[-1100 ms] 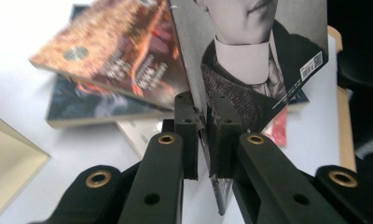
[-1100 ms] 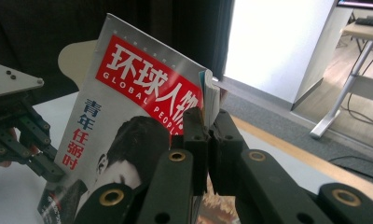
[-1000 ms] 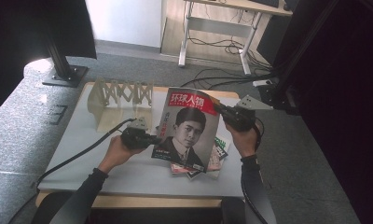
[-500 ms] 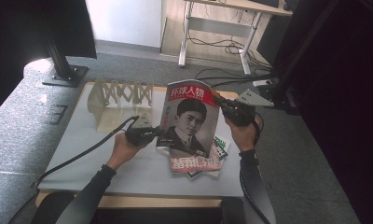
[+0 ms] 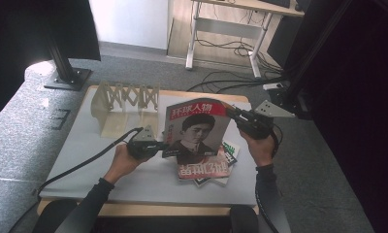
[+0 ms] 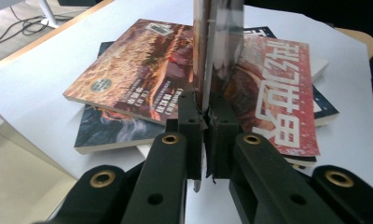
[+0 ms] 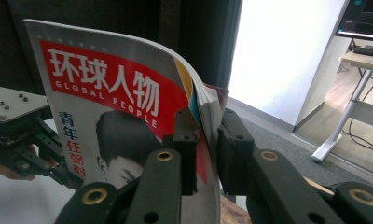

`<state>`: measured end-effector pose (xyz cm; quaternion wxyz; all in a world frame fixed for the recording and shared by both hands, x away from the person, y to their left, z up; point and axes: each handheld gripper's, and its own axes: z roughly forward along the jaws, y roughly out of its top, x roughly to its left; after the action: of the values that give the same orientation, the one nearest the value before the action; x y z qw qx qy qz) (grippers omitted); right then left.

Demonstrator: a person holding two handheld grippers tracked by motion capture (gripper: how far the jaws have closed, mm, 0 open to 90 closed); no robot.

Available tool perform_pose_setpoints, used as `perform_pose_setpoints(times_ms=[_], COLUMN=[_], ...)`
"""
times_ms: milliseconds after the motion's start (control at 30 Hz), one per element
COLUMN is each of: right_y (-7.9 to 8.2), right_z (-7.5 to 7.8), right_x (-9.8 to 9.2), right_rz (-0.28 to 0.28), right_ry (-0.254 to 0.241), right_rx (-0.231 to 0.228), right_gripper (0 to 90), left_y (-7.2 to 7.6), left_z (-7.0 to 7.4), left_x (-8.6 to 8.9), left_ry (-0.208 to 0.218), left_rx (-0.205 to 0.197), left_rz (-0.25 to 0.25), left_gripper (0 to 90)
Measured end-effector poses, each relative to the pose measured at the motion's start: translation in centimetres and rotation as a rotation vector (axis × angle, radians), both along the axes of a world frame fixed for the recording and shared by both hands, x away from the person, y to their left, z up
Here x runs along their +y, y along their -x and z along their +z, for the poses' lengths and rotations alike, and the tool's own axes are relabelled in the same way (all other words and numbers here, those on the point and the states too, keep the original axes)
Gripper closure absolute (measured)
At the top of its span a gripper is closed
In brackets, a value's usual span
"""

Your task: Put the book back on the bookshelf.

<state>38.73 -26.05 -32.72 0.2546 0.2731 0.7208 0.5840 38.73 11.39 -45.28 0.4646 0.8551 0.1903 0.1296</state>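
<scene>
Fingers first: your left gripper point(image 5: 151, 147) has its fingers point(image 6: 189, 122) clamped on the lower edge of the magazine point(image 5: 196, 127), pinching it tight w/ no gap in the left gripper view. On the right gripper point(image 5: 240, 119) the fingers point(image 7: 185, 140) have just been opening; the mag's upper edge sits between them w/ a bit of daylight on one side, so that grip looks let go or nearly so.

The magazine is held upright above the counter point(image 5: 109, 160), cover toward you, over the stack of books point(image 5: 206, 167) at front right. The wooden rack point(image 5: 126, 104) stands at the back left, well apart.

Step in hand, as I read it: mag is lifted off the stack and being handed over to one gripper for the carry to the rack.

Next move: keep the left clamp firm, since the mag is floppy and will sag once the right side frees. Draw the right gripper clear w/o snagging the pages, then swing the mag left and back toward a rack slot, spine edge kept straight.
</scene>
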Motion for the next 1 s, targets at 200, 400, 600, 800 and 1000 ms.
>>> perform_pose_setpoints(times_ms=[200,400,600,800,1000], right_y=[0.6,0.8,0.9,0.9,0.9], right_z=[-0.1,0.0,0.0,0.0,0.0], right_x=[-0.4,-0.2,-0.2,-0.3,-0.2], right_rz=[0.016,0.02,0.02,0.021,0.022], right_ry=[-0.018,-0.012,-0.012,-0.014,-0.007], right_rx=[0.005,0.005,0.002,0.006,0.007], right_gripper=[75.3,76.6,76.6,76.6,76.6], left_y=[0.3,0.1,-0.4,-0.6,-0.9], left_z=[0.6,1.5,2.8,4.3,5.6], left_x=[0.1,0.1,-0.6,-1.4,-1.6], left_ry=[0.04,0.044,0.035,0.022,0.033], left_rx=[0.009,0.0,-0.002,-0.011,0.003], left_rz=[-0.028,-0.036,-0.047,-0.063,-0.08], left_gripper=[75.7,69.0,64.0,61.3,57.6])
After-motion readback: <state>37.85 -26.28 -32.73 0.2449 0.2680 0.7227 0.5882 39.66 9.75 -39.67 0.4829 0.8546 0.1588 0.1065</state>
